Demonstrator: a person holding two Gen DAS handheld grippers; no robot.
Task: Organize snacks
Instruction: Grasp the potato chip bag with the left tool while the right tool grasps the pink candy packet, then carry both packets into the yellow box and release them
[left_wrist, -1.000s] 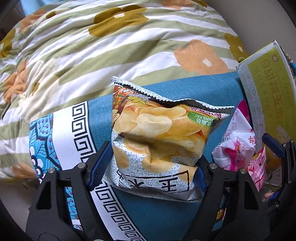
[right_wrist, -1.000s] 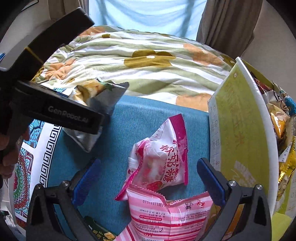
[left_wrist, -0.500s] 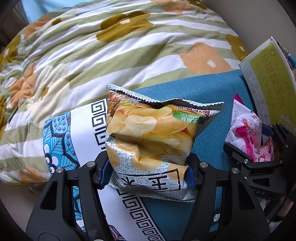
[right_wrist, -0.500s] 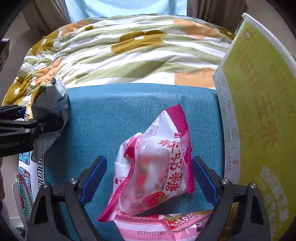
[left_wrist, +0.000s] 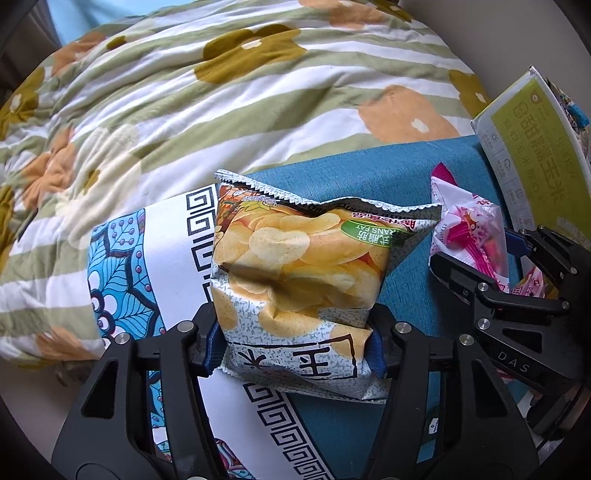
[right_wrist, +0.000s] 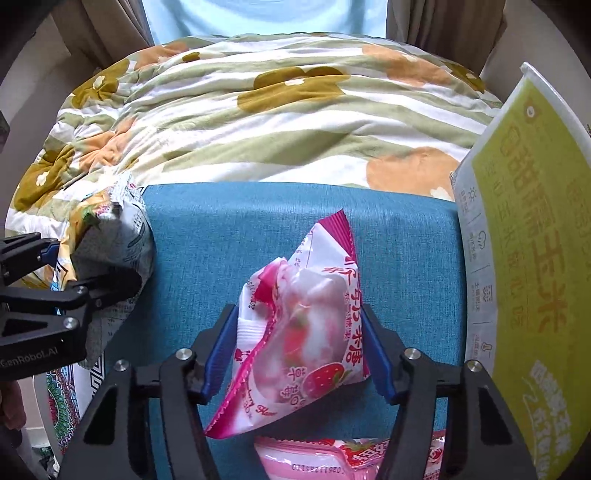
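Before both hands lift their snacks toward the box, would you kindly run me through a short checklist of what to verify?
1. Left tool closed on the chip bag: ok, pads press both sides.
2. Right tool closed on the pink candy bag: ok, both pads touch it.
3. Two tools apart: ok, a gap shows.
4. Second pink packet free of the grip: cannot tell, it lies partly under the tool.
5. Room inside the green box: cannot tell, its inside is barely visible.

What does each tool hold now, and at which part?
Left tool: the potato chip bag, by its lower sides. Right tool: the pink strawberry candy bag, across its middle.
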